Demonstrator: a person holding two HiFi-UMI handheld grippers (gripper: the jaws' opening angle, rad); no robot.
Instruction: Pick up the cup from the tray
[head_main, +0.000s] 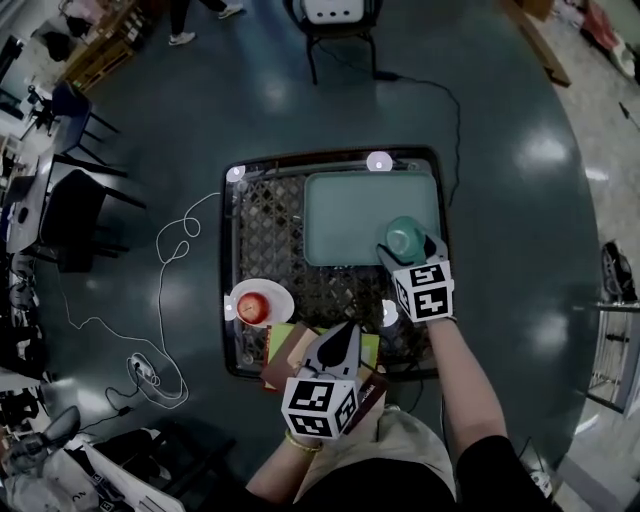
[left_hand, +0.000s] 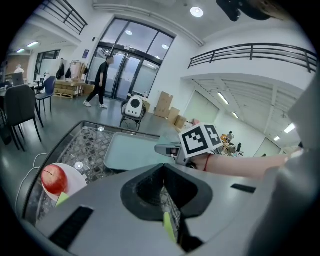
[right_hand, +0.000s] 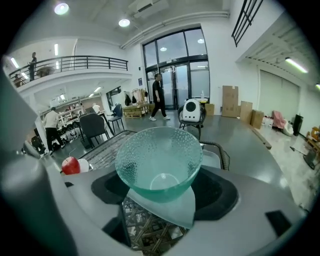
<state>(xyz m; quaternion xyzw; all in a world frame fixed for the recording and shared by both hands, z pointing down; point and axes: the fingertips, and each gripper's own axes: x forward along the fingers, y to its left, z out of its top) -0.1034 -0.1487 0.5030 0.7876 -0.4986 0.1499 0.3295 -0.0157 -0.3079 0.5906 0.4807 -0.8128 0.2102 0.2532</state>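
A green dimpled glass cup (head_main: 405, 238) (right_hand: 159, 162) sits between the jaws of my right gripper (head_main: 407, 247) (right_hand: 160, 186), which is shut on it from both sides. The cup is over the near right corner of the pale green tray (head_main: 345, 215) (right_hand: 172, 210); I cannot tell whether it touches the tray. My left gripper (head_main: 340, 346) (left_hand: 162, 192) is shut and empty, held near the table's front edge. The right gripper's marker cube (left_hand: 200, 140) shows in the left gripper view.
The tray lies on a dark lattice-top table (head_main: 265, 235). A red apple (head_main: 252, 307) (left_hand: 54, 180) rests on a white plate (head_main: 280, 300) at the front left. Coloured books or sheets (head_main: 285, 352) lie under the left gripper. A chair (head_main: 335, 15) stands beyond; a cable (head_main: 170, 240) trails left.
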